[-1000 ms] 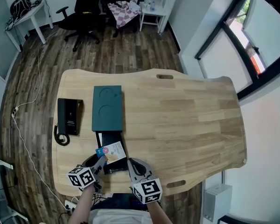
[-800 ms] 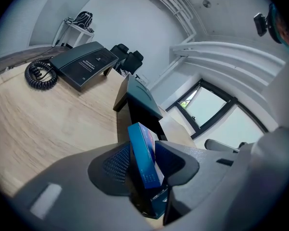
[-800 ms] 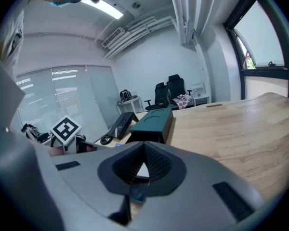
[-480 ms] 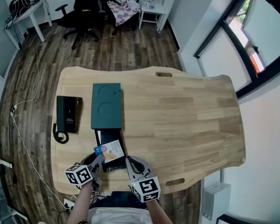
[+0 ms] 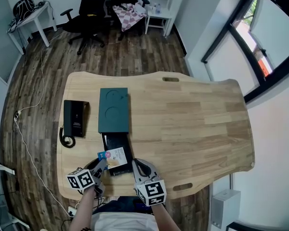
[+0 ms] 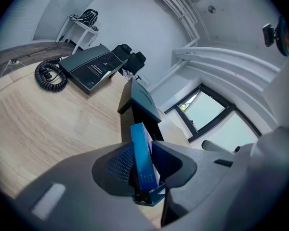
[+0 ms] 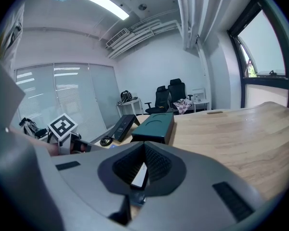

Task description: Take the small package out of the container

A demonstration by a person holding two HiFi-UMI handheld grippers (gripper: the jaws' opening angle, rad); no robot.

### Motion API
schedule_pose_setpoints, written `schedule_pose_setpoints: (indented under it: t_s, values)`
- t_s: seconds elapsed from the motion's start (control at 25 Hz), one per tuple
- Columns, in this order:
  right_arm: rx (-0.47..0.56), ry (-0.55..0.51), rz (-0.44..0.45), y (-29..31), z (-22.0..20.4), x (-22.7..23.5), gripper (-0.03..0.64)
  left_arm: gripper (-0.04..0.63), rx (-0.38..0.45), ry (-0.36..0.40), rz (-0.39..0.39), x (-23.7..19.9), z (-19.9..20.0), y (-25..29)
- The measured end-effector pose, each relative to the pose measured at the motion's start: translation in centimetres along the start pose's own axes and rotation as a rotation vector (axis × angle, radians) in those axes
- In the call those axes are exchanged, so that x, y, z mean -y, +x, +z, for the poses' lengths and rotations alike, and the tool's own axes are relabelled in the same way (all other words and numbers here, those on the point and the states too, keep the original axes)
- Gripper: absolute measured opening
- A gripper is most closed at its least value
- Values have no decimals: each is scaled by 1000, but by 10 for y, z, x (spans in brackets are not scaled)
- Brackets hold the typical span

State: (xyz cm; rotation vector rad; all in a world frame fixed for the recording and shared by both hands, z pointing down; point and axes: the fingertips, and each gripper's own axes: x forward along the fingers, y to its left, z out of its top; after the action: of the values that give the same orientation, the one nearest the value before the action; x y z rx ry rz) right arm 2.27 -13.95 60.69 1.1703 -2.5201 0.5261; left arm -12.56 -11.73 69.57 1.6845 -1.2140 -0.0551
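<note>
Cardboard by the look of it, so the package [image 5: 113, 158] should be light and fairly stiff: a thin flat carton, white face, blue edges. It's at the near edge of the desk [image 5: 192, 124], tipped up over the near end of the open black container [image 5: 117, 141], not lying down inside it.

The left gripper [image 6: 145, 170] has it edge-on between its jaws, which are closing, and the pads look like they're meeting the two flat faces. The right gripper [image 7: 140, 170] is pressed nearly together on a white sliver, which I reckon is the package's other edge.

Flat faces are the place to grab it. That glossy print could slide on the pads, and it's a hollow carton, so squeeze too hard and it'll probably dent. The green lid [image 5: 113, 110] sits just beyond the container, out of the way.
</note>
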Motion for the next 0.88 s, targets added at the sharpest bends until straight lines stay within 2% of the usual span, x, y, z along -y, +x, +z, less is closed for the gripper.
schedule_pose_setpoints:
  t_s: [0.12,0.28,0.44,0.68,0.88]
  values:
    - [22,-2,-1,-2,8,-2,5,109,25,-35,8,-2,7,-13]
    - [32,-12,-33,-8,15,1,5,103,50,-38,-6,2,16,-21]
    - [41,-18,-61,-13,16,0,5,97,78,-37,-36,11,26,-25]
    - [58,-20,-81,-23,20,-6,5,97,110,-75,-101,28,37,-30]
    - [88,-33,-67,-27,31,-20,5,95,146,-110,-153,39,49,-39]
